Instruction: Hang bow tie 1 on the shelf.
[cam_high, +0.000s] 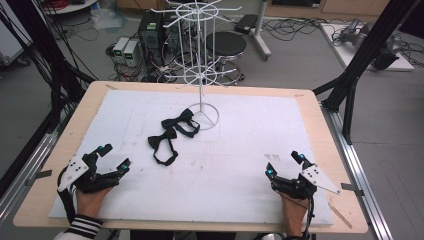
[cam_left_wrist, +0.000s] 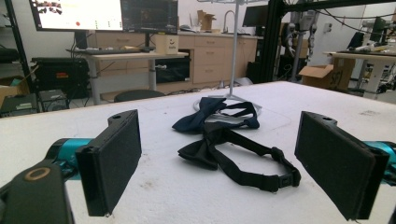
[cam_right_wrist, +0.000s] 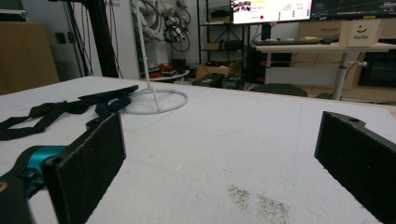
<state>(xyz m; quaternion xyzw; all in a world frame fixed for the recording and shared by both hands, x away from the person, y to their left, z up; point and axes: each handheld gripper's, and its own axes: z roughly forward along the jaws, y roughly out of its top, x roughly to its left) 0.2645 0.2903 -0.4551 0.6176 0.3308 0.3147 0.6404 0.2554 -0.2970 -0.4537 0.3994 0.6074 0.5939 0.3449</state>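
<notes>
Counts on the table

There were two bow ties, one black and one dark navy, one white wire display stand, and two hand-held grippers, left and right.

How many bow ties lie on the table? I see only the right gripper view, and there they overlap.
Observer: Two. A black bow tie lies nearer to you, and a dark blue bow tie lies behind it.
Operator: Does either one reach the ring base of the stand?
Observer: In the high view, the dark blue one's strap reaches the left edge of the ring base.
Operator: Where is the left hand-held gripper?
Observer: The left hand-held gripper is open, facing the black one and not touching it.
</notes>
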